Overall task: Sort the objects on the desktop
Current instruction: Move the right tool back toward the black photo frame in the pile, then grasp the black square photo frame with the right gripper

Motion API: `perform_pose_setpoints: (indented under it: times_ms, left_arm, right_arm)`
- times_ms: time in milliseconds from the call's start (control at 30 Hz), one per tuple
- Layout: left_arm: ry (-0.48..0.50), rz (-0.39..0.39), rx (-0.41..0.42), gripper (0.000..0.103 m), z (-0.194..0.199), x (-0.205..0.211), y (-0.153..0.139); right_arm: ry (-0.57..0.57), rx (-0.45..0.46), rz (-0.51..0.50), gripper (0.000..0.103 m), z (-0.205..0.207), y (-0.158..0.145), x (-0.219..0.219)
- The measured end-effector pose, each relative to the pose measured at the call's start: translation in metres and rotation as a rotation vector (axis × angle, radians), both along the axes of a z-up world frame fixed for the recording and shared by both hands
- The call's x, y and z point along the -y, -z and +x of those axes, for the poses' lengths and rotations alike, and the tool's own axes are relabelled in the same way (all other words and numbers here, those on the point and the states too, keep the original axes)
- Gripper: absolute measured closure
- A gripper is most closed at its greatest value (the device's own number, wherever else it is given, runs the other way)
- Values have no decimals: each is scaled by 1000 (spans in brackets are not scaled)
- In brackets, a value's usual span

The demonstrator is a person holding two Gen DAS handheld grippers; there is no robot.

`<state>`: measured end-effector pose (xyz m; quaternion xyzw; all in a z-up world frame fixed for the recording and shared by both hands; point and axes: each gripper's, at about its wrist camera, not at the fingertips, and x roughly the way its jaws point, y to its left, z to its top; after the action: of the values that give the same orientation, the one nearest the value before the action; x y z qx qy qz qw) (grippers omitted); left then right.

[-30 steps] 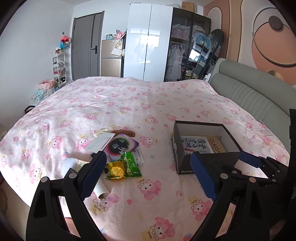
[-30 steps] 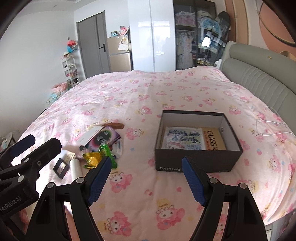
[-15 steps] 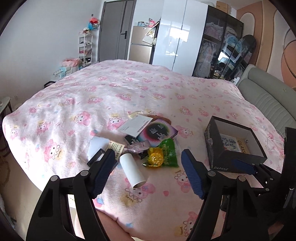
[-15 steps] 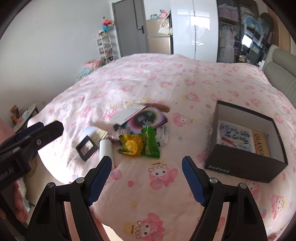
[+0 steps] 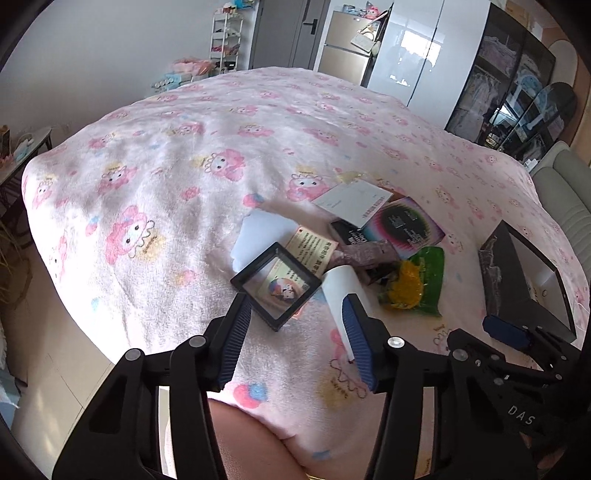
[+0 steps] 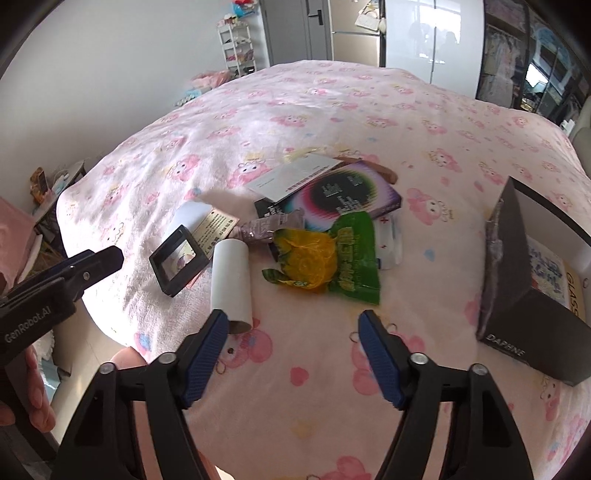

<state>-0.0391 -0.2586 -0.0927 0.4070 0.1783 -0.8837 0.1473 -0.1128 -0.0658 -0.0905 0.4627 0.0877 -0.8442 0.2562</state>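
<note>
A pile of small objects lies on the pink bedspread: a black framed display case (image 5: 276, 284) (image 6: 178, 254), a white paper roll (image 5: 341, 291) (image 6: 232, 278), a green packet with a yellow net (image 5: 413, 284) (image 6: 332, 258), a purple box (image 6: 343, 194) and a white card (image 6: 295, 177). An open black box (image 5: 524, 280) (image 6: 532, 284) stands to the right. My left gripper (image 5: 297, 310) is open, its jaws on either side of the display case's near corner. My right gripper (image 6: 291, 325) is open and empty, just short of the green packet.
The bed's near edge runs just below the pile, with floor beyond at the left. A small side table (image 5: 22, 147) stands at the far left. Wardrobes and a door (image 6: 317, 29) line the back wall. A grey headboard (image 5: 565, 184) is at the right.
Both grippers have swung left and down toward the pile. The left gripper now reaches the display case and the right one is close to the roll and green packet. Both stay open.
</note>
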Motion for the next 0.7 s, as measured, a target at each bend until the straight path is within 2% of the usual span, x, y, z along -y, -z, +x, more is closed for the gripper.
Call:
perform_pose_setpoints:
  times_ms: [33, 167, 367, 433, 467, 500, 567, 600, 633, 700]
  left_arm:
    - [-9, 7, 9, 51, -1, 5, 5]
    - [-44, 43, 42, 51, -3, 26, 26]
    - [-71, 140, 72, 51, -11, 54, 56]
    - [-80, 158, 77, 59, -13, 59, 64]
    - [-84, 161, 81, 69, -13, 61, 68]
    - [-86, 174, 83, 73, -14, 63, 71]
    - [-90, 201, 85, 73, -15, 69, 78]
    - [-89, 236, 76, 73, -15, 72, 80]
    - [-86, 270, 64, 73, -16, 76, 82]
    - [-86, 296, 52, 73, -18, 79, 84]
  right_arm:
    - [-11, 2, 8, 47, -2, 3, 6]
    - [-59, 26, 9, 48, -10, 14, 30]
    - [-123, 44, -15, 48, -25, 26, 75]
    - [-136, 54, -23, 48, -33, 30, 90]
    - [-138, 59, -24, 48, -38, 32, 96]
    - [-141, 66, -25, 48, -43, 35, 102]
    - [-147, 91, -32, 51, -52, 42, 113]
    - [-152, 103, -35, 59, -56, 45, 117]
    - [-157, 110, -34, 62, -58, 47, 122]
    - [-185, 113, -33, 63, -59, 51, 131]
